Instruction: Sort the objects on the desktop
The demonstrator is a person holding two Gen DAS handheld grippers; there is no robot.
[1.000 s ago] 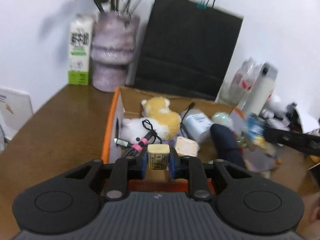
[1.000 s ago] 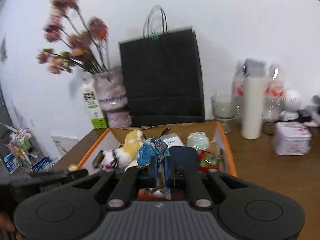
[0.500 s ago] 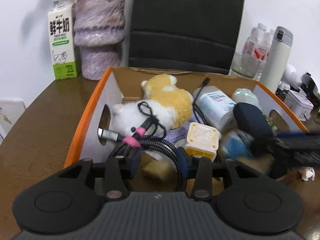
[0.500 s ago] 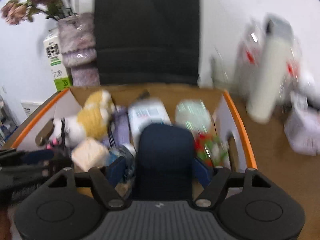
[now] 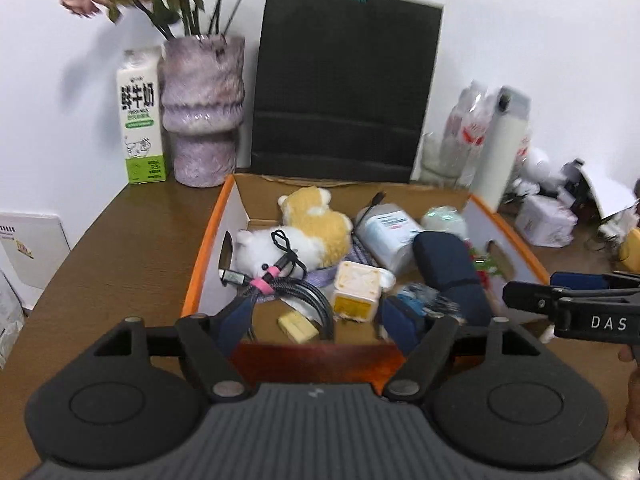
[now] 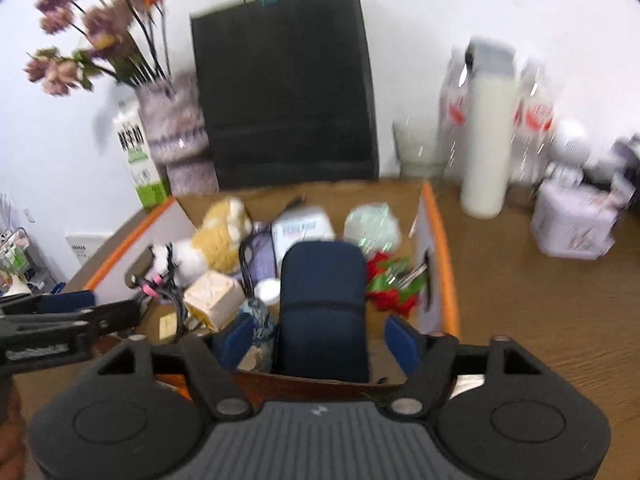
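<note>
An orange-rimmed cardboard box (image 5: 204, 256) holds a plush toy (image 5: 316, 226), bundled cables (image 5: 280, 284), a yellow cube (image 5: 356, 284), a dark blue case (image 5: 448, 268), a white jar (image 5: 390, 228), a small yellow packet (image 5: 298, 326) on its floor and a blue crumpled wrapper (image 5: 424, 304). My left gripper (image 5: 320, 324) is open and empty above the box's near edge. My right gripper (image 6: 318, 338) is open and empty over the box's (image 6: 444, 248) near edge, its jaws either side of the blue case (image 6: 324, 296). The wrapper (image 6: 258, 318) lies by its left finger.
Behind the box stand a black paper bag (image 5: 344, 92), a purple vase with flowers (image 5: 202, 108) and a milk carton (image 5: 140, 116). To the right are a white thermos (image 6: 486, 144), a glass (image 6: 418, 152), plastic bottles and a white tin (image 6: 572, 220) on the brown table.
Both grippers opened over the box: the left let go of the small yellow packet, the right let go of the blue wrapper. Both have since pulled back a little.
</note>
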